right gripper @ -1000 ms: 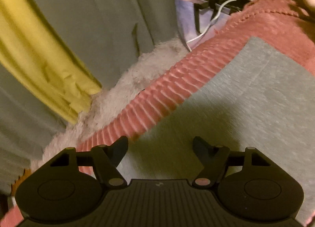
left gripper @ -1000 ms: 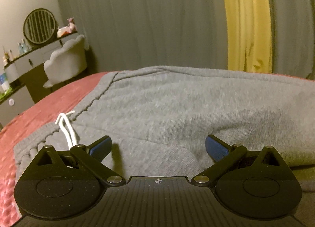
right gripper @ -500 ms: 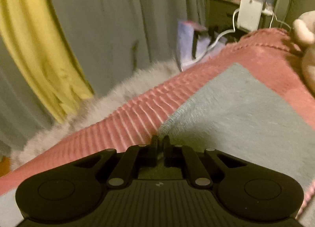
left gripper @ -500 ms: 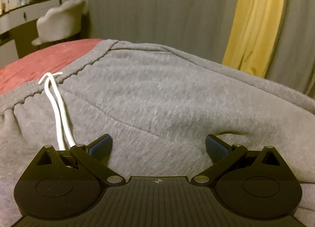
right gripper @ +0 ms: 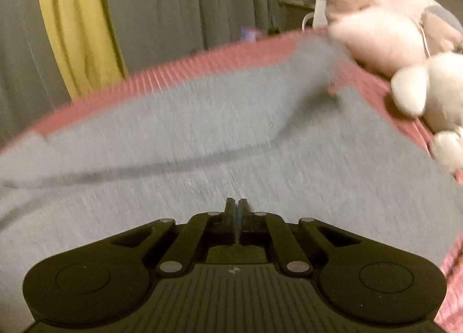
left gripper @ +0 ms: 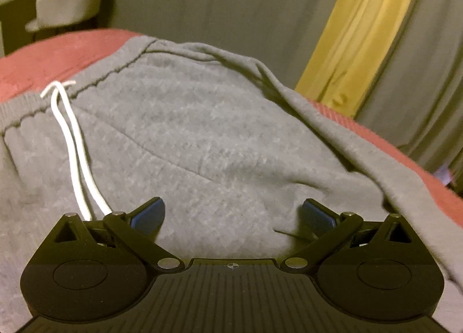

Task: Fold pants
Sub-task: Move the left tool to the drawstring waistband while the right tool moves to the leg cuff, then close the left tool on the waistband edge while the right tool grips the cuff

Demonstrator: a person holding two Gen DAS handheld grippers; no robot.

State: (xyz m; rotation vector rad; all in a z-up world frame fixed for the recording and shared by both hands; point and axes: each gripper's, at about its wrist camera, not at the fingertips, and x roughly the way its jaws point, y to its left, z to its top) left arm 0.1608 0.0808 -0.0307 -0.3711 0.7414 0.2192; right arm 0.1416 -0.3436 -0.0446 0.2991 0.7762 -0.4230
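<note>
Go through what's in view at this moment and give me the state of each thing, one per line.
Pants: grey, spread on the bed, far leg edge raised into a fold.
Drawstring: white, loose, trailing over the waistband.
Left tool: open, above the pants near the waist.
Right tool: shut, over the pants; a grip on the fabric cannot be made out.
Bedspread: red, under the pants.
Plush toys: lying beside the pants.

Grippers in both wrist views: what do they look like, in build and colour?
Both are matte black plastic. The left gripper has blue finger pads, silver pivot pins, round side discs, a ribbed base and a small crosshair mark. The right gripper has the same build. No cables or sleeves show.
</note>
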